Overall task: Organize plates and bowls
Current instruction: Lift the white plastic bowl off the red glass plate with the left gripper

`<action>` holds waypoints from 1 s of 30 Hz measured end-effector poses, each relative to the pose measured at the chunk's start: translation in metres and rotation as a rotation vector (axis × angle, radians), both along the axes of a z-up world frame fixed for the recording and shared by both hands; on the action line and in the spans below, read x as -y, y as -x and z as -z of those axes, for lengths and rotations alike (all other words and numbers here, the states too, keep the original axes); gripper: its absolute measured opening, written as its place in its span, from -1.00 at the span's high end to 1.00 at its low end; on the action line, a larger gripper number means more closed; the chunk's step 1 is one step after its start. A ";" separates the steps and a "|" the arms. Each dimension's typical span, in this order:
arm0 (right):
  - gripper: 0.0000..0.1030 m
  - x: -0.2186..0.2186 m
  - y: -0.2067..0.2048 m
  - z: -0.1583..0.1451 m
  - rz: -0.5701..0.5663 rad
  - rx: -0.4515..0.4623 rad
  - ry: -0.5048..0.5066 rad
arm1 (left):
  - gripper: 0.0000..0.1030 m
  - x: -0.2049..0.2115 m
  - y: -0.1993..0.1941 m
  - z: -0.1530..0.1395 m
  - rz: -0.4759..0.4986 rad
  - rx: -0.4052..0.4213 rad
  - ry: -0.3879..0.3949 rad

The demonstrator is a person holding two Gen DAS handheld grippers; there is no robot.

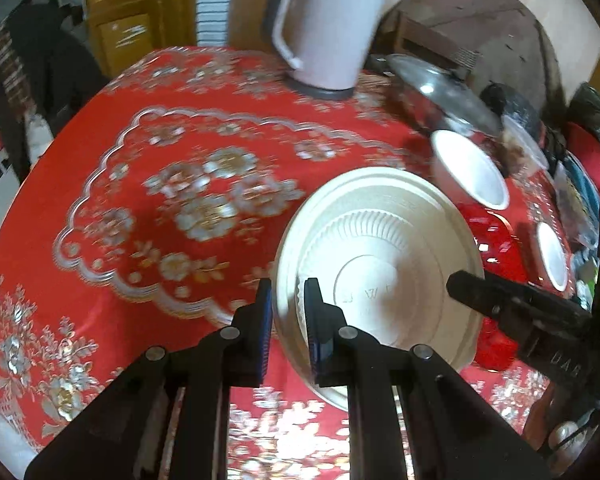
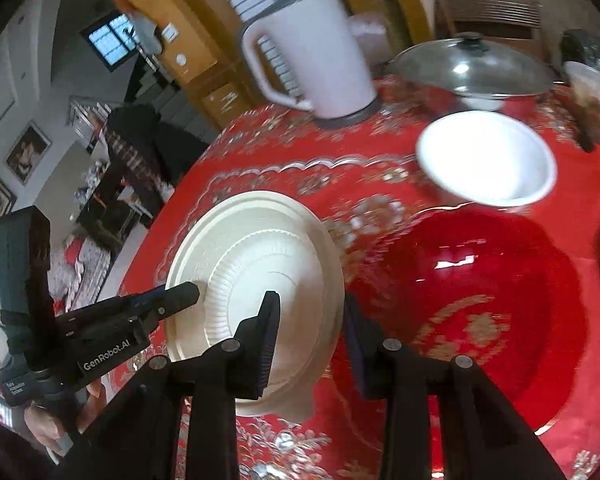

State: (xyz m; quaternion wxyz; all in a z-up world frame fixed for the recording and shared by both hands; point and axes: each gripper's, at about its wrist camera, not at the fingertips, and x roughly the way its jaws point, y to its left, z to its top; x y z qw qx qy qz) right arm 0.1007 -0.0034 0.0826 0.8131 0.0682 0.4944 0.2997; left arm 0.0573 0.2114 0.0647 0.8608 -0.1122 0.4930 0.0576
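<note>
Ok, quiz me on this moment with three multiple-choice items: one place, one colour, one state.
1. The white bowl nearest the pot stands:
A. between the red dish and the lidded pot
B. inside the red dish
C. on the held plate

2. The plate held up over the table is:
A. blue
B. cream
C. red

3. The left gripper is:
A. open, clear of the plate
B. shut on the white bowl
C. shut on the plate's rim

Answers:
1 A: the white bowl sits beyond the red dish, before the lidded pot.
2 B: the cream plate.
3 C: the left gripper pinches its rim.
</note>
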 end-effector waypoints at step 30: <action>-0.07 -0.053 0.014 0.030 -0.037 0.041 0.145 | -0.29 -0.012 0.024 -0.002 -0.044 0.090 -0.141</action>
